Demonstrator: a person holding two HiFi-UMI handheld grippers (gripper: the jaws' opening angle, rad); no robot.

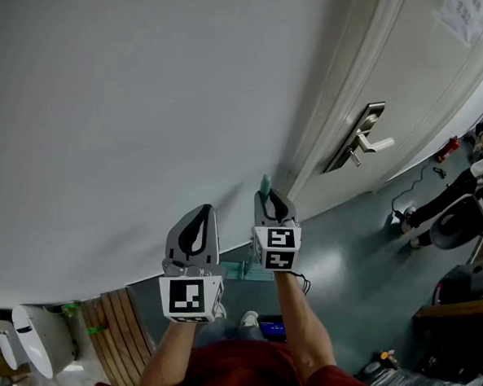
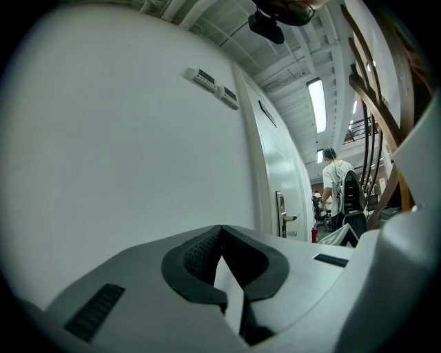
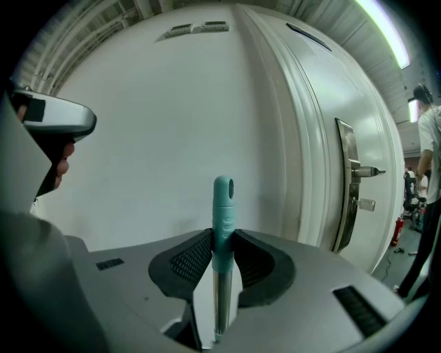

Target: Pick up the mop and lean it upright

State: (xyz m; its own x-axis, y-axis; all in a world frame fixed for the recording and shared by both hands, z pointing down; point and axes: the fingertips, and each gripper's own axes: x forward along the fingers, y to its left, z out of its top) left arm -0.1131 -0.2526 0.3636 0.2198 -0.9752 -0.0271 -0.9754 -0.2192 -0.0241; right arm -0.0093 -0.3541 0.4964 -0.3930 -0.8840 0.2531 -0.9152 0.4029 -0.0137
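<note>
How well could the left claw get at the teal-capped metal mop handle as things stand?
Probably yes. The left claw hangs close beside the right claw, which is shut on the teal-capped metal mop handle, with nothing between them. Its own jaws are together, so they must open first.

Grey-blue floor [image 1: 360,261] below the wall: teal mop head [image 1: 238,270] at the wall's foot, wooden slatted panel [image 1: 118,336] at left, black cable [image 1: 418,178] by the door.
</note>
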